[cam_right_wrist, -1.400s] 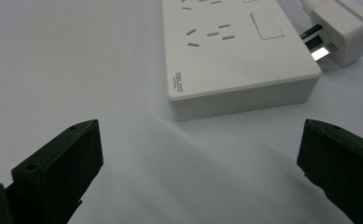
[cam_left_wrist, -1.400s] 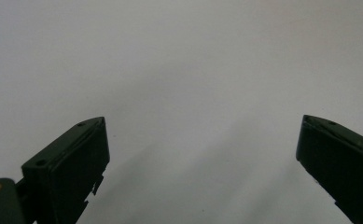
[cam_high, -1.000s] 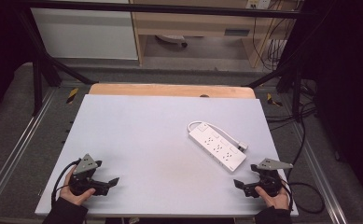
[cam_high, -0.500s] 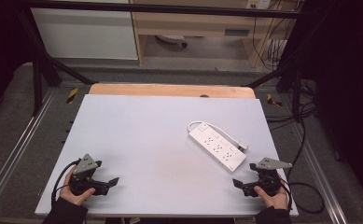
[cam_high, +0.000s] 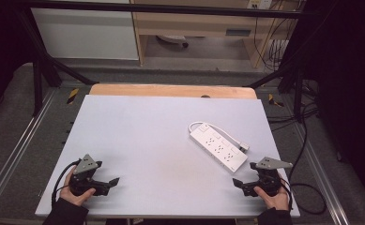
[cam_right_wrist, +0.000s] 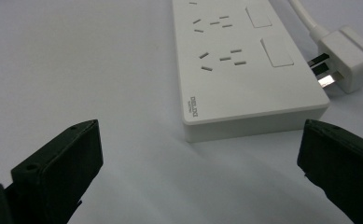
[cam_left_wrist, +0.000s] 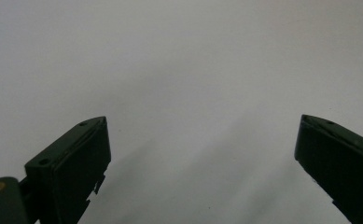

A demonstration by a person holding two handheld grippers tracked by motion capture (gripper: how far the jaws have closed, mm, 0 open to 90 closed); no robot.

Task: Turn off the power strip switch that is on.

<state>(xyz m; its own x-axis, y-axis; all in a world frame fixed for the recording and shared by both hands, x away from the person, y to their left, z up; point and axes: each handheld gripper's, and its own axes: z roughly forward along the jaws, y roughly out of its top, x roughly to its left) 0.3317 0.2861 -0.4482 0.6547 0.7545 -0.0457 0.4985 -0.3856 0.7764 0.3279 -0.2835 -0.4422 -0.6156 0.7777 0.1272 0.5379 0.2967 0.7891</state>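
From the high view, a person's two hands rest at the near edge of a pale grey table, each holding a black two-jaw gripper. The left gripper sits at the near left corner, the right gripper at the near right, and neither has shifted over the last second, so no action seems to have begun. A white power strip lies diagonally on the right half of the table, just beyond the right gripper, its cord looping around to a plug beside it. In the left gripper view, the jaws stand wide apart over bare table. In the right gripper view, the jaws are likewise wide apart and empty, with the power strip's near end between and beyond them and the white plug lying at its right.
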